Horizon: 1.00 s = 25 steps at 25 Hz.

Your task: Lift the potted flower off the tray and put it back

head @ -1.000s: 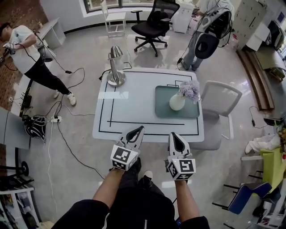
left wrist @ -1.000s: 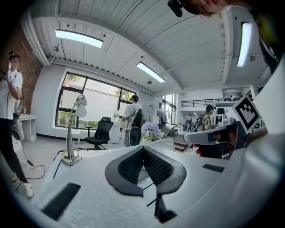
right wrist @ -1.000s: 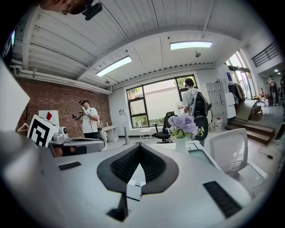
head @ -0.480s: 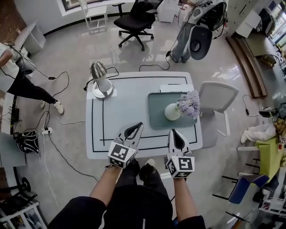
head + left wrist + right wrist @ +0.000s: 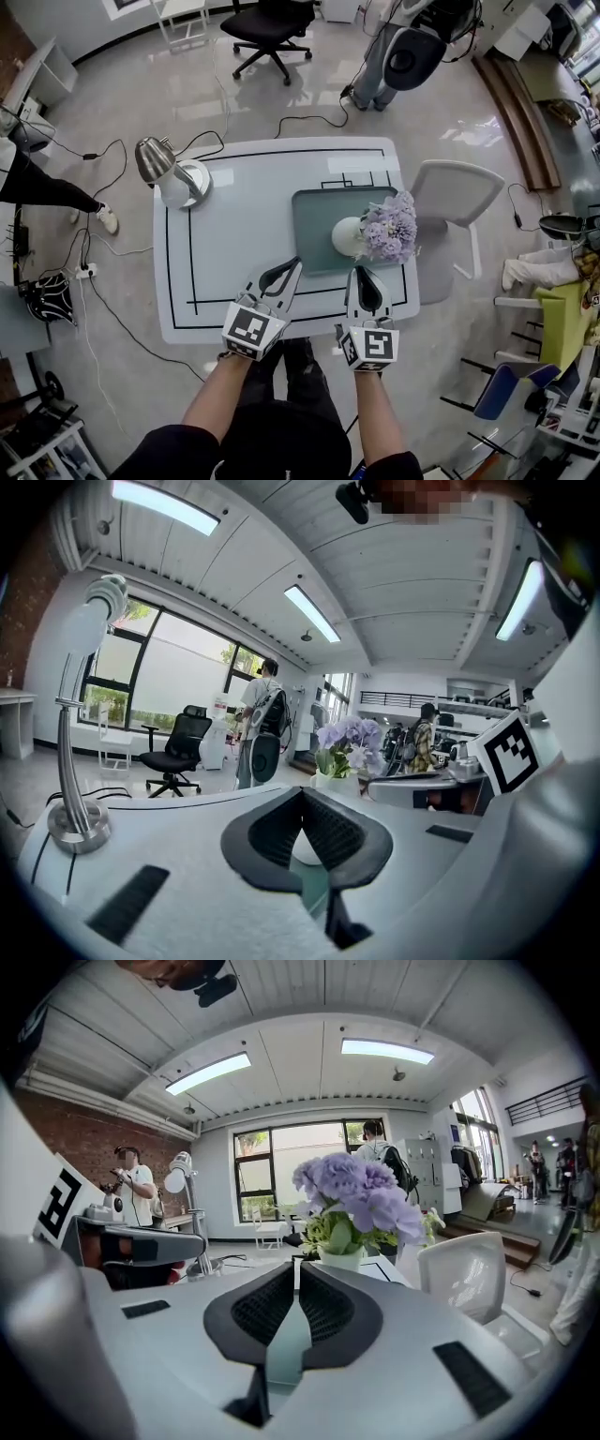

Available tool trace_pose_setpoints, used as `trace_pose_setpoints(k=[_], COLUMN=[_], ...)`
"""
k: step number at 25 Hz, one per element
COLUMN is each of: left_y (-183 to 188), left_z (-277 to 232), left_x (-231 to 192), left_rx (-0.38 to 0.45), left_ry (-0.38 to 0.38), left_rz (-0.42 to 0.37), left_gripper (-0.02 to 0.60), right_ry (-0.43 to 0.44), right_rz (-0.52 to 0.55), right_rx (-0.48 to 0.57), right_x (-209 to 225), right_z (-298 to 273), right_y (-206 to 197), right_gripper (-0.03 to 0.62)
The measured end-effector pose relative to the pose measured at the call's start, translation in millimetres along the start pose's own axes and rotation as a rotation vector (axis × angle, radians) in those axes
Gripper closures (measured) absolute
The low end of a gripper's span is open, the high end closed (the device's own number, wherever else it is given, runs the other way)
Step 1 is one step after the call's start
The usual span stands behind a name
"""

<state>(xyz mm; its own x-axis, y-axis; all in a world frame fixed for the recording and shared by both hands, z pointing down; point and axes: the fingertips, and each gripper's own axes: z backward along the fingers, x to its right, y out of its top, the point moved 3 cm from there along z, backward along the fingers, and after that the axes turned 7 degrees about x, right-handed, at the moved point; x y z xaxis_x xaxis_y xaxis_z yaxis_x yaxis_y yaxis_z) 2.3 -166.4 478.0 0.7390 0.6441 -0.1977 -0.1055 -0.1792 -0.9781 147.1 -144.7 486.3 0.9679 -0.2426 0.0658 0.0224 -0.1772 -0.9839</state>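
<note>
Left gripper: My white-shelled left gripper (image 5: 293, 265) is closed. Its black ribbed pads meet at the tips with nothing between them. It hangs over the near part of the bench, apart from the tray.
Right gripper: My matching right gripper (image 5: 357, 271) is closed as well and empty. It points at the pot from close by the tray's near edge and touches nothing.
Potted flower: The round white pot of pale purple flowers (image 5: 375, 232) stands upright on the tray, in its right half. The blooms spread out over the tray's right edge.
Tray: The grey-green rectangular tray (image 5: 314, 216) lies flat on the right half of the bench.
Bench: The white rectangular bench (image 5: 239, 234) has thin black lines marked on it.
Lamp: A silver desk lamp (image 5: 169, 173) stands at the far left corner, well apart from the tray.
Around: A white chair (image 5: 450, 187) sits just beside the bench's right side. A black office chair (image 5: 267, 23) and a standing person (image 5: 403, 47) are beyond the far edge.
</note>
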Motion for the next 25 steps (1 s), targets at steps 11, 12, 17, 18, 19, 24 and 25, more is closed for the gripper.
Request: trace_pose_setpoints(k=[11,12,17,18,19,24,25], left_y=[-36,-38,-57,-60,-62,-66,-66], left_z=[-32,-32,-17,-14,-10,0,1], left_x=[-19,-19,-29,-30,-32,-42,-44], left_rx=[-0.011,-0.016,-0.057,-0.066,-0.073,-0.077,-0.075], left_ry=[0.018,0.023,0.052,0.058,0.062,0.087,0.089], left_rz=[0.043,0.053,0.037,0.041,0.044,0.058,0.053], left_gripper=[0.574,0.574,0.574,0.575,0.574,0.574,0.574], right_ry=[-0.047,-0.044,-0.063,-0.065,-0.068,-0.091,-0.100], right_rz=[0.047,0.054,0.071,0.078,0.084,0.110,0.111], right_rx=[0.061,0.067,0.111,0.119,0.126,0.127,0.125], right_x=[49,50,55,57,58,61,61], right_z=[-64,-71,-98,-102,-106,-114,-114], right_y=[-27,-29,-34,-33,-32,-34,-35], right_gripper=[0.299,0.295,0.290,0.290,0.290,0.292,0.293])
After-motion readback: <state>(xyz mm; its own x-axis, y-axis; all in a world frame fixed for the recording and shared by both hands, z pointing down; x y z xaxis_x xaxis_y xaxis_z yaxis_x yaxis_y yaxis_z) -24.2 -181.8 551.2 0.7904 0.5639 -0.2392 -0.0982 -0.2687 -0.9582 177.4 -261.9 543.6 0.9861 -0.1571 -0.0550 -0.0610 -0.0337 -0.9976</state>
